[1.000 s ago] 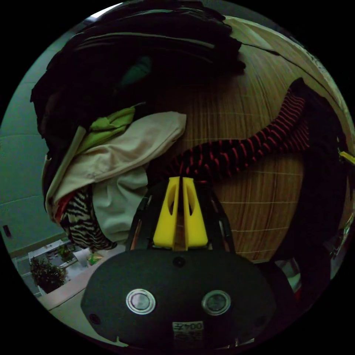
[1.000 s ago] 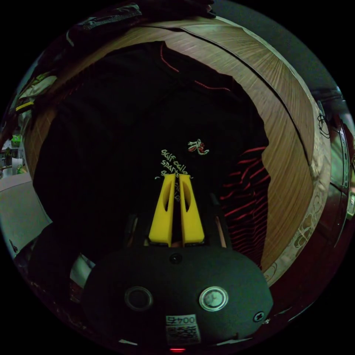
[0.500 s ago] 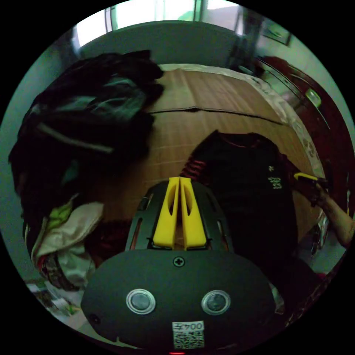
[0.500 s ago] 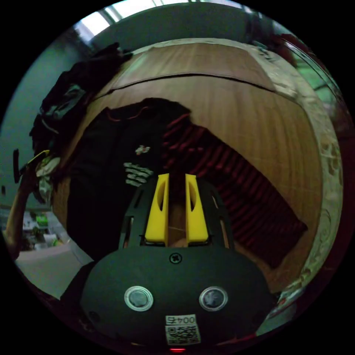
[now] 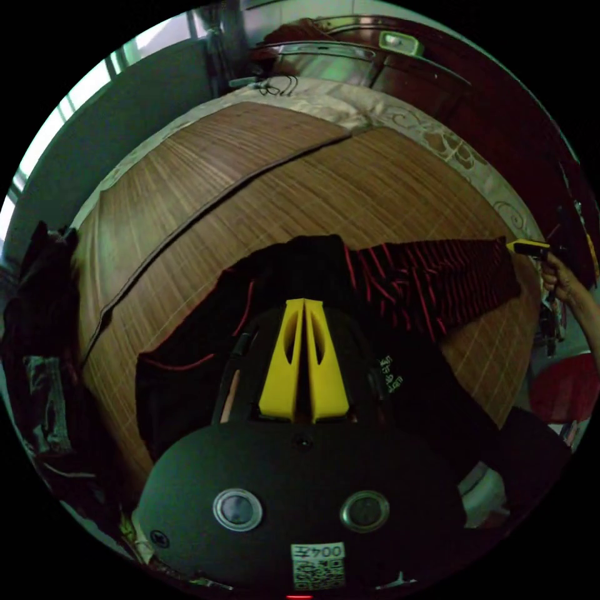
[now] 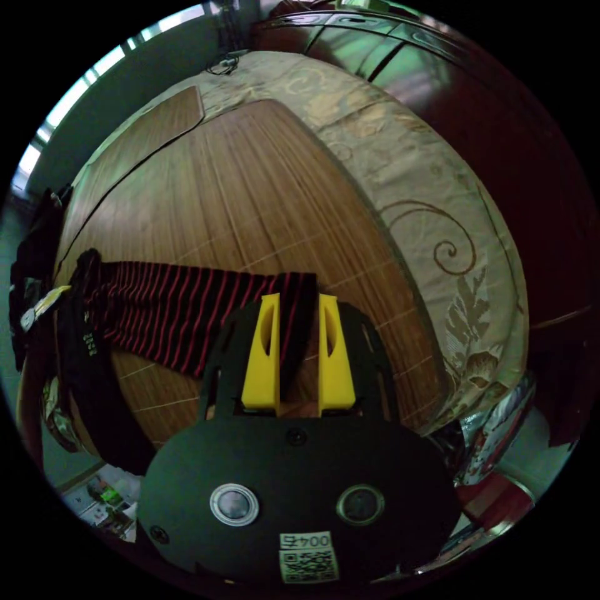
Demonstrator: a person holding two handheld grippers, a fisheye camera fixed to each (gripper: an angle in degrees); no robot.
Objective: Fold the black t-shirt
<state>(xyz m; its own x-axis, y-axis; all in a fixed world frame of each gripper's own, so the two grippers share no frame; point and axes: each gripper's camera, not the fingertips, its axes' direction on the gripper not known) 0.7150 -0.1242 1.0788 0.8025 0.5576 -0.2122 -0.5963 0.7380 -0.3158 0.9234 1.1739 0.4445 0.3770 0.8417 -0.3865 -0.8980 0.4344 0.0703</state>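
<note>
Two tongs differ: the left tongs (image 5: 304, 304) pressed together over the black t-shirt (image 5: 187, 350), the right tongs (image 6: 297, 300) spread astride its striped sleeve (image 6: 187, 306). Pinch the cuff squarely before folding inward.

striped sleeve (image 6: 187, 300) between parted jaws, seemingly unclamped

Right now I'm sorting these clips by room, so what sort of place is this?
Probably a bedroom: the black t-shirt lies on a bed covered by a bamboo mat, with a patterned sheet beneath it and a dark wooden headboard beyond.
</note>
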